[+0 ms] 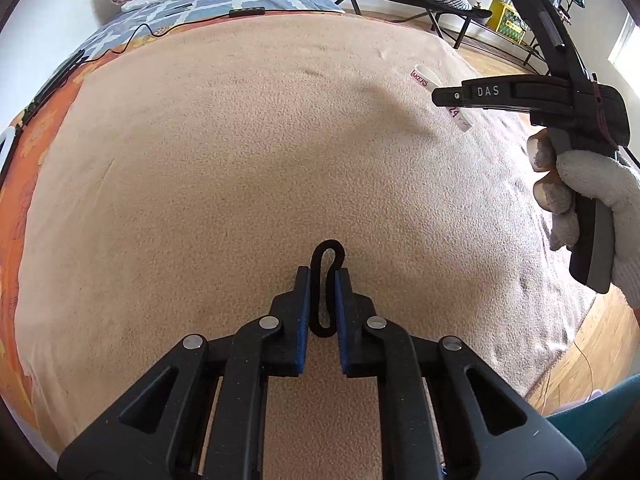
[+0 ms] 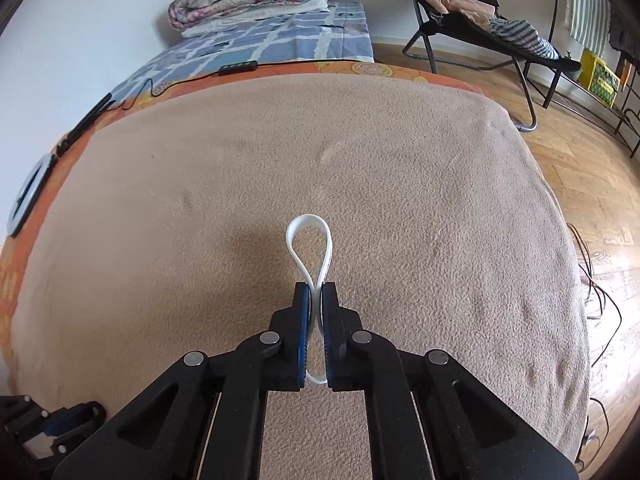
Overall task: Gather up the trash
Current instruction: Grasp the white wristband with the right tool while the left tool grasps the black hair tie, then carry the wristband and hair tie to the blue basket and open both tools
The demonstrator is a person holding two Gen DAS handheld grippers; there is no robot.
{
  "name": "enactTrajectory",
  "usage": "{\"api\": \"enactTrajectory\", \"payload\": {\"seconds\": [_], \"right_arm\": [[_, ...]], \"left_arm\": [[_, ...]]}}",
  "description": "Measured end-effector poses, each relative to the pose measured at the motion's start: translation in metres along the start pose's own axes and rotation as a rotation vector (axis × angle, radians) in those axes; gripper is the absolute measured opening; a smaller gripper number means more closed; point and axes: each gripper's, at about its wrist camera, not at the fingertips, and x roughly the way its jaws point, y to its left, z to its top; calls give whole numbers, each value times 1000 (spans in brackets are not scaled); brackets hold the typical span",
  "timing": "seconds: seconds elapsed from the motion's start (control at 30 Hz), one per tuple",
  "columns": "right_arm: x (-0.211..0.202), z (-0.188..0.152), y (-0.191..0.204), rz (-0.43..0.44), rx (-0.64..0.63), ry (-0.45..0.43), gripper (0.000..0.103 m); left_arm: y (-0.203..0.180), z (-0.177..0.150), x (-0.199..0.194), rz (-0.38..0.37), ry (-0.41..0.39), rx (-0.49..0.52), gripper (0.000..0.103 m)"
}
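Over the tan blanket [image 1: 224, 168], left gripper [image 1: 324, 276] pinches a black band [image 1: 326, 256]; right gripper [image 2: 316, 290] pinches a white wristband [image 2: 308, 236].

Legible markings: three, all in the left wrist view.
The white wristband [image 1: 425, 77] carries "AKERS" in purple-red letters, its first letter cut off at the band's curve, and the number "24" lower down beside the gripper tip. The right gripper [image 1: 440, 97] bears "DAS" in white on its black finger. Nothing legible in the right wrist view.
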Motion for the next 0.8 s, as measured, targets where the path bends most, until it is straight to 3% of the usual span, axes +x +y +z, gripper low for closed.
{"api": "enactTrajectory", "payload": {"seconds": [0.4,0.8], "right_arm": [[-59,-7,13,60,-40,-96,5],[-129,-46,53,159,-134,-160,5]], "left_arm": [[12,-12,-50,-15,-78,-47,10],[7,-48,-98,-19,-134,-38,10]]}}
